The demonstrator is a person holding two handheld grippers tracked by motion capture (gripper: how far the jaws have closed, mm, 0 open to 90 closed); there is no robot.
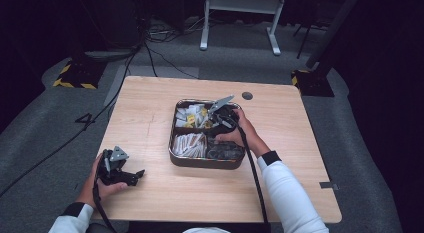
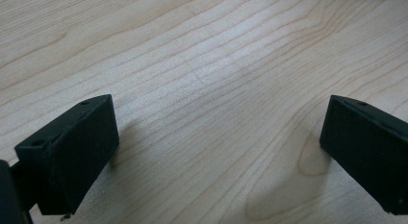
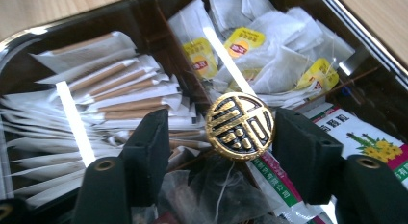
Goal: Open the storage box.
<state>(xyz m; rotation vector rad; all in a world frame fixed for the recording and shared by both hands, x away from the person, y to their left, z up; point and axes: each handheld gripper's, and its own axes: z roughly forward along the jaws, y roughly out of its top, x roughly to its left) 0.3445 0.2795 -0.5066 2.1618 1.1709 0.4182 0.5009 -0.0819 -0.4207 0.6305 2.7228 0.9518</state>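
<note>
**Gold knob between the right jaws, not yet pinched**

Gold and black, the round knob [image 3: 240, 126] stands at the middle of the tray [image 1: 205, 162], where its dividers cross.

High view: the tray sits on the table [image 1: 150, 118], nearer its far edge than its near one. The right gripper [image 1: 223, 115] reaches into the tray's far right part. The left gripper [image 1: 131, 176] rests near the table's near left corner, well apart from the tray.

Left gripper view: jaws spread wide over bare wood, nothing between them.

Right gripper view: the jaws flank the knob. One pad seems to touch its rim; the other stands clear, so nothing is clamped. Tea bags [image 3: 269, 56] and sachets [image 3: 110, 89] lie behind.

Judged from this, the knob is hard, stiff metal with a smooth, likely slippery rim. Pinching it squarely across its widest part looks safest. Lifting by it would probably raise the loaded divider or tray, so expect weight.
</note>
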